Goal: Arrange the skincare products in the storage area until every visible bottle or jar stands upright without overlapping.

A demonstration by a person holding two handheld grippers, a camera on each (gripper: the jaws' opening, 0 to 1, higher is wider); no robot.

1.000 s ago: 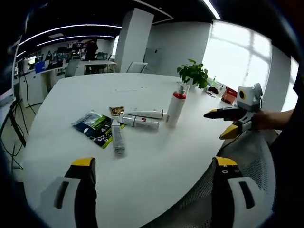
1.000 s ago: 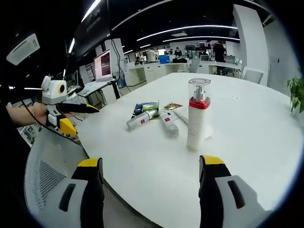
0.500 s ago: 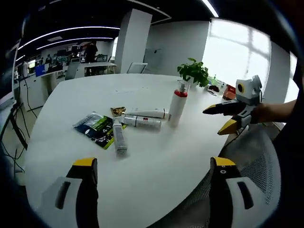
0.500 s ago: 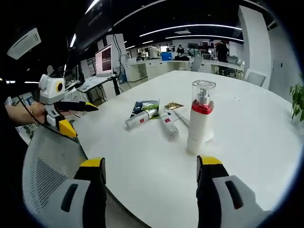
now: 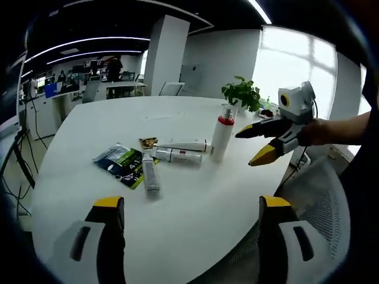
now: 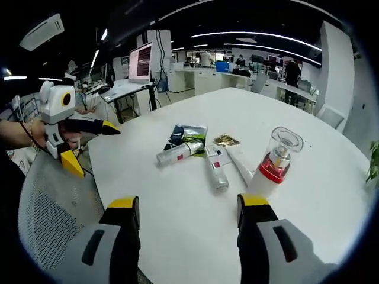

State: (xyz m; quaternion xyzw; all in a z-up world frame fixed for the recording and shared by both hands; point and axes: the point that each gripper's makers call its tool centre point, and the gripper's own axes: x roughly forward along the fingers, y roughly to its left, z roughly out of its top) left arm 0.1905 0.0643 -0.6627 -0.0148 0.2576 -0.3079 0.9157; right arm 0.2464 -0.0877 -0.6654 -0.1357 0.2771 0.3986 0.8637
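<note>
Standing upright on the white round tabletop [image 5: 195, 207], tall white pump bottle with red collar and clear cap [image 6: 272, 167], beside three silver-white tubes [image 6: 215, 168] lying flat, left gripper [image 5: 188, 208] and right gripper [image 6: 188, 203] both gaping wide, holding nothing, hovering near the tabletop edge.

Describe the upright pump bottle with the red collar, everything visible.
The pump bottle stands upright on the white table, the only product standing. It has a white body, a red collar and a clear cap over a pump head; it looks plastic. Nothing grips it. A white tube lies close beside its base; contact is unclear. The right tongs sit open before it.
</note>
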